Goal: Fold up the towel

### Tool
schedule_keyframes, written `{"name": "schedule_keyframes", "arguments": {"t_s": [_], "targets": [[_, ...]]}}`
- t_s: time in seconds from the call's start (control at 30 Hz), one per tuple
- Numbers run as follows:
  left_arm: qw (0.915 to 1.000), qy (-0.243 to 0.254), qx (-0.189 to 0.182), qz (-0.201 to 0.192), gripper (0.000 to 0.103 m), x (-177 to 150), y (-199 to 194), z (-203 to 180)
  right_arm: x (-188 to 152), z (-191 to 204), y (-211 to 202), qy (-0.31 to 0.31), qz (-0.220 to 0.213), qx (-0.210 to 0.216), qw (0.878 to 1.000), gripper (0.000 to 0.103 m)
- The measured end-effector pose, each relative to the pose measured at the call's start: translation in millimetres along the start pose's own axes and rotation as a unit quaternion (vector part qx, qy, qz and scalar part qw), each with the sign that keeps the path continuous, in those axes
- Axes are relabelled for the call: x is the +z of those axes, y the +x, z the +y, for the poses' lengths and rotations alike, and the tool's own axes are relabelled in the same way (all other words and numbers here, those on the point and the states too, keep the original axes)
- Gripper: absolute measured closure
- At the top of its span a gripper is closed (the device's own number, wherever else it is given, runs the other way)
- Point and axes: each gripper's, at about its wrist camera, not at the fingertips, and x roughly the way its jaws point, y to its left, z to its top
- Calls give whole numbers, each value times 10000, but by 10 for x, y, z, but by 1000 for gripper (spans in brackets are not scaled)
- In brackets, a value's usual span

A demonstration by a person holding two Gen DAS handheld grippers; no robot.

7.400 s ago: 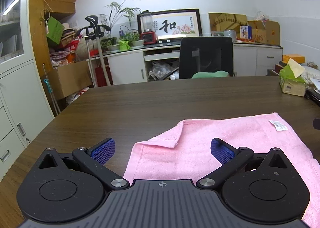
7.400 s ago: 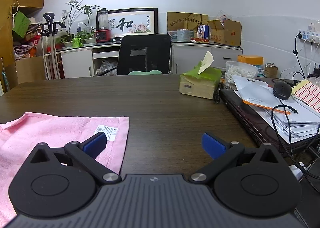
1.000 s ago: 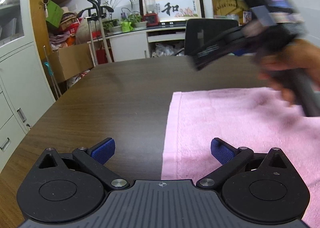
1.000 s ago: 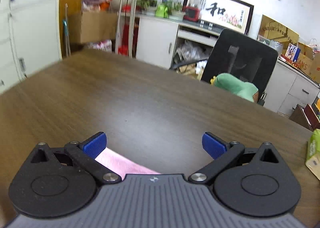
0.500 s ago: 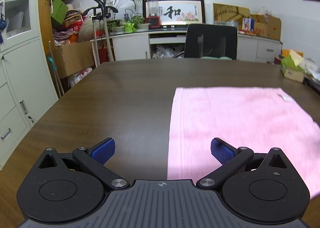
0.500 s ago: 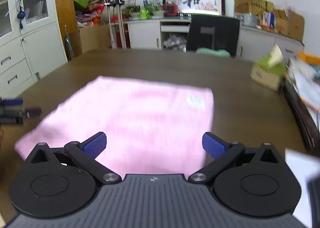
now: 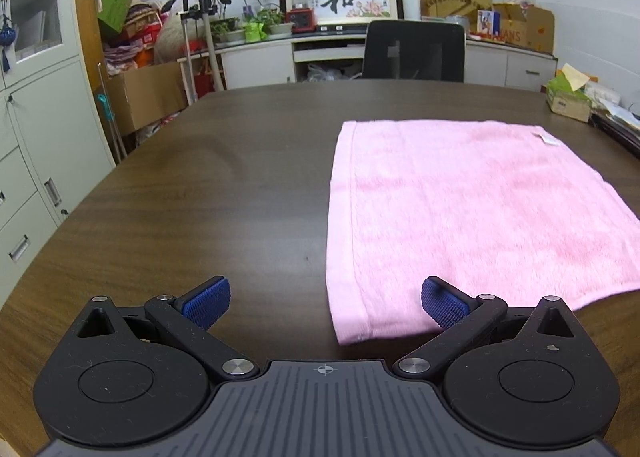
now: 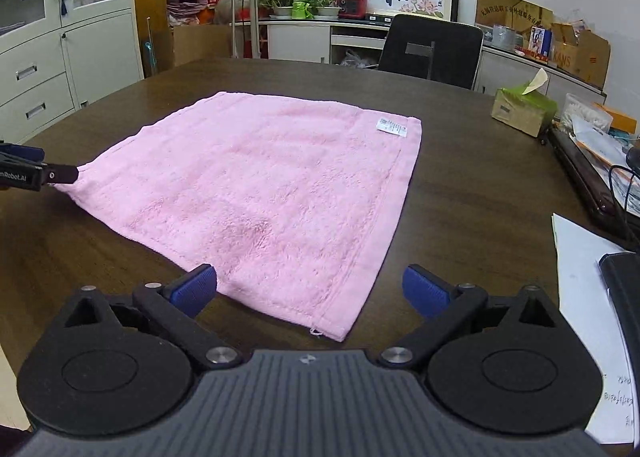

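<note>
Towel (image 7: 460, 209): pink, spread flat in one smooth sheet on the dark wooden bench (image 7: 224, 185); no folded layer shows in either view.
Towel label (image 8: 392, 125): small white tag at the far right corner, face up.
My left gripper (image 7: 325, 303): released, blue pads wide apart, nothing between them; it hangs low over the bench at the towel's near left corner.
Left corner relation: that corner lies just ahead of my left gripper and a little to its right, inside the span of the pads; my right pad stands over the pink cloth, my left pad over bare wood.
My right gripper (image 8: 308, 291): released, pads wide apart, holding nothing; it hangs at the towel's near right corner.
Right corner relation: the corner points toward the gap between my pads, slightly left of centre, with a loose thread at its tip.
Cross-check: in the right wrist view my left gripper's tip shows at the frame's left edge, touching or just beside the other near corner; whether it rests on the cloth I cannot tell.
Nearer gripper: neither; each has its own near corner just in front, and the far edge lies well away from both.
Towel axis: side hems run away from me, the near edge runs across between my two grippers.
Judgement: the sheet reads as lying open, so a fold would carry the near edge forward toward the far one.
Neighbours: tissue box (image 8: 522, 111) and papers (image 8: 588, 289) lie to the right, well apart from the towel.
</note>
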Motion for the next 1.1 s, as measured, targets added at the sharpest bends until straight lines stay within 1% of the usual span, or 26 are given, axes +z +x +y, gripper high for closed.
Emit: {"name": "schedule_keyframes", "arguments": {"t_s": [0.07, 0.2, 0.3, 0.43, 0.57, 0.7, 0.93, 1.1], "targets": [[10000, -18, -8, 6, 0, -6, 8, 7, -11, 8, 13, 14, 11, -4, 10000, 4], [10000, -1, -35, 7, 0, -34, 6, -7, -34, 25, 38, 42, 34, -11, 10000, 12], [10000, 17, -47, 26, 0, -45, 31, -28, -50, 38, 58, 63, 51, -16, 10000, 14], [10000, 16, -60, 72, 0, -44, 79, -58, -71, 53, 80, 88, 69, -24, 9999, 20], [9999, 18, -88, 95, 0, -63, 105, -94, -78, 54, 77, 91, 45, -41, 9999, 22], [9999, 16, -60, 118, 0, -62, 120, -111, -87, 44, 63, 125, 3, -67, 9999, 32], [9999, 17, 17, 112, 0, -68, 113, -135, -86, 54, 53, 143, 4, -120, 9998, 34], [9999, -34, 4, 130, 0, -77, 114, -127, -85, 60, 50, 165, 4, -141, 9998, 34]]}}
